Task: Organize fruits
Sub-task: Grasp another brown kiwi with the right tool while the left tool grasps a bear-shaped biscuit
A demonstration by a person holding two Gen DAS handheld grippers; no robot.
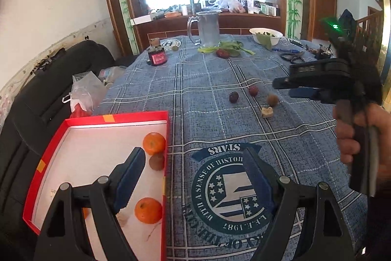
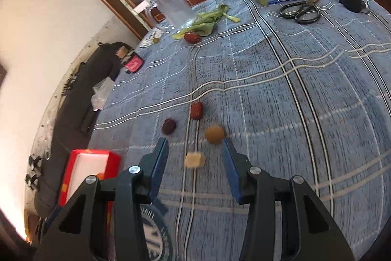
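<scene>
Left tool (image 1: 193, 177) is wide open and holds nothing. It hangs over the edge of the red box (image 1: 97, 119) on the blue surface (image 1: 195, 94). Two oranges (image 1: 154, 143) and a brown fruit (image 1: 157, 161) already sit in the box. The tool's arm hides part of the box floor, and something orange peeks from behind it.

Right tool (image 2: 195, 153) is partly open and empty. Just in front of it lie two dark red fruits (image 2: 196, 110), a round brown fruit (image 2: 214, 134) and a pale chunk (image 2: 194, 159). Those still need moving. Another red fruit (image 2: 191, 37) lies far off by green leaves (image 2: 207, 18). The near fruits look blurry.
</scene>
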